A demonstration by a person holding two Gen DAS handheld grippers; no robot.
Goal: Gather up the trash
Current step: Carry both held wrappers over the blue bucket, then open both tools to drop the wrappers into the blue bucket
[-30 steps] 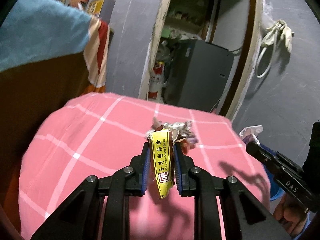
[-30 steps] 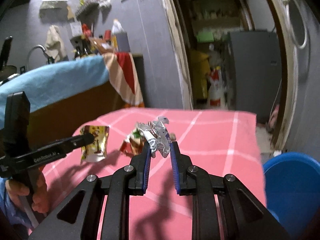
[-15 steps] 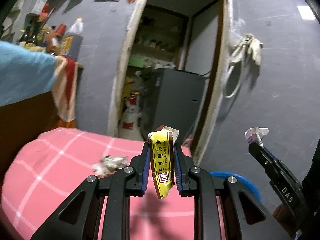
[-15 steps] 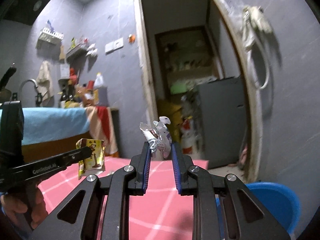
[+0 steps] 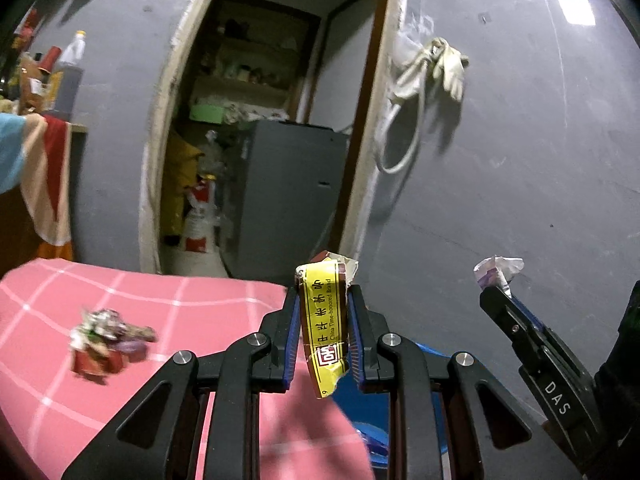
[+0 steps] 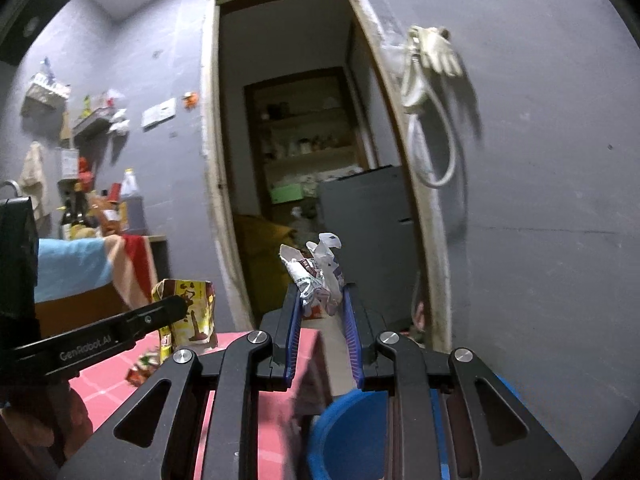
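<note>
Left tool [image 5: 323,322]: black two-finger tool with blue pads, jaws narrow and clamped on a flattened yellow-and-brown snack wrapper [image 5: 325,332] printed with red and black characters; the wrapper stands upright between the pads, its torn lower end hanging below them. Right tool [image 6: 320,314]: same build, jaws narrow, pinching a crumpled white-and-purple foil wrapper [image 6: 316,276] that rises above the fingertips.

In the left wrist view the right tool appears at the right edge, its wrapper held in front of the grey wall [image 5: 540,160]. In the right wrist view the left tool enters from the left edge, carrying its wrapper above the near corner of the desk.

Desk: covered by a pink cloth with a white grid [image 5: 160,312]. A blurred heap of mixed crumpled wrappers [image 5: 106,338] lies on it, well apart from both tools.

Round blue plastic basin [image 6: 352,436]: below and ahead of the right tool, just beside the desk edge; partly hidden behind both tools' frames.

Background: open doorway [image 6: 304,120] with shelves and a grey cabinet [image 5: 288,192]; pale rubber gloves [image 5: 444,64] and a looped hose hang on the wall to the right of it.
</note>
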